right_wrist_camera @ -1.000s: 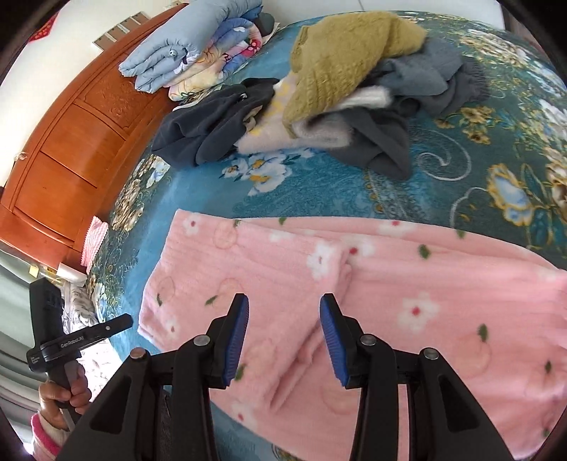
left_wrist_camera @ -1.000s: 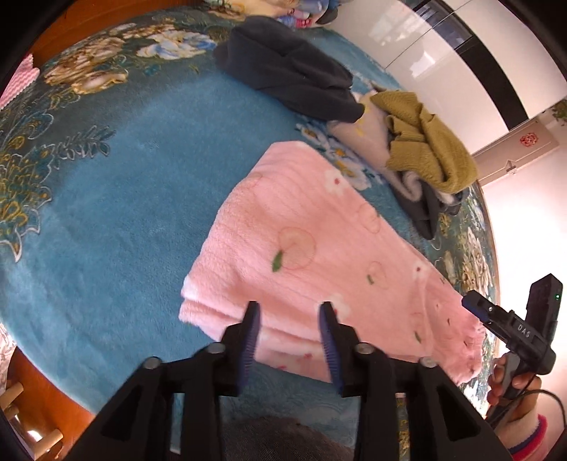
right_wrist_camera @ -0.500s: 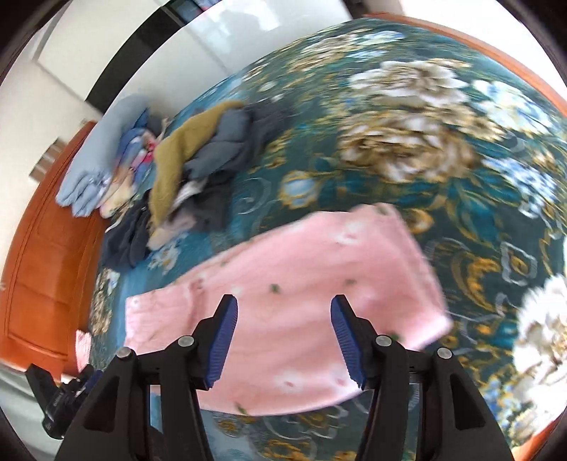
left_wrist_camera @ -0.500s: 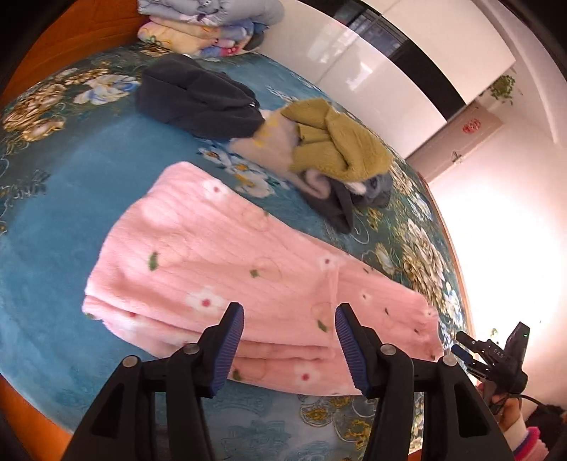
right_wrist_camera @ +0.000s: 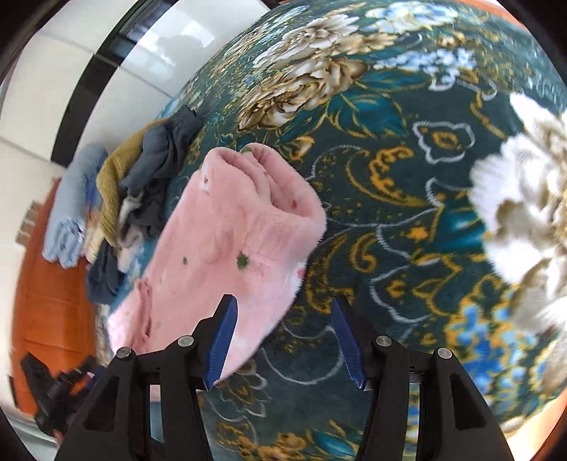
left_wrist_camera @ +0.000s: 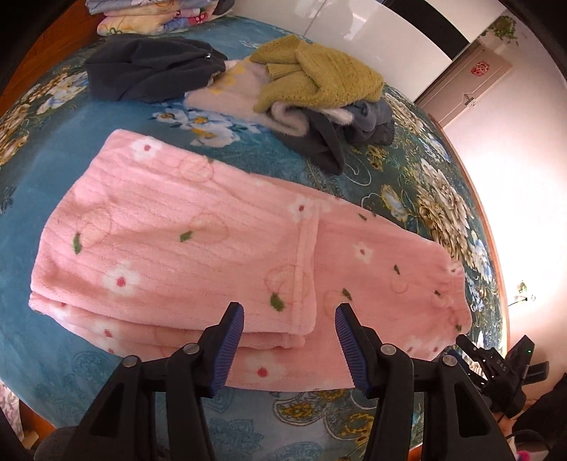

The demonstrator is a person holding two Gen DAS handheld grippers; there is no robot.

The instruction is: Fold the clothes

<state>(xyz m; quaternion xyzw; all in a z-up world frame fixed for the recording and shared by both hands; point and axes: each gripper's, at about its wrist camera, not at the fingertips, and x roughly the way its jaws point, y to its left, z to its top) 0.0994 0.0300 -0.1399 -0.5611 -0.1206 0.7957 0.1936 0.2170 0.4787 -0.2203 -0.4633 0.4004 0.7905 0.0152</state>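
Spread over the bed is a teal floral blanket [left_wrist_camera: 106,149], and on it the pink fleece garment [left_wrist_camera: 198,248] is laid flat, partly folded, with one layer doubled over the other so that a hem edge runs across its middle. White flowers and small green leaves are printed on the pink cloth. Behind it, near the far side of the bed, a dark grey garment [left_wrist_camera: 149,67] is seen beside a heap in which a mustard knitted sweater [left_wrist_camera: 319,78] lies on top of a pale garment and grey pieces. Folded bedding [left_wrist_camera: 156,17] is stacked at the headboard side. White wardrobe doors [left_wrist_camera: 354,28] are seen at the back.

The left gripper [left_wrist_camera: 288,340] is held above the near edge of the pink garment; its jaws are spread and nothing is pinched between them. They have just been opening. The right gripper [right_wrist_camera: 283,340] is held at the other end of the garment, over its corner and the blanket; its jaws are also spread apart, just opened wider, and no cloth is pressed by the pads. In the right wrist view the picture is blurred. The right gripper is also seen small at the lower right of the left wrist view.
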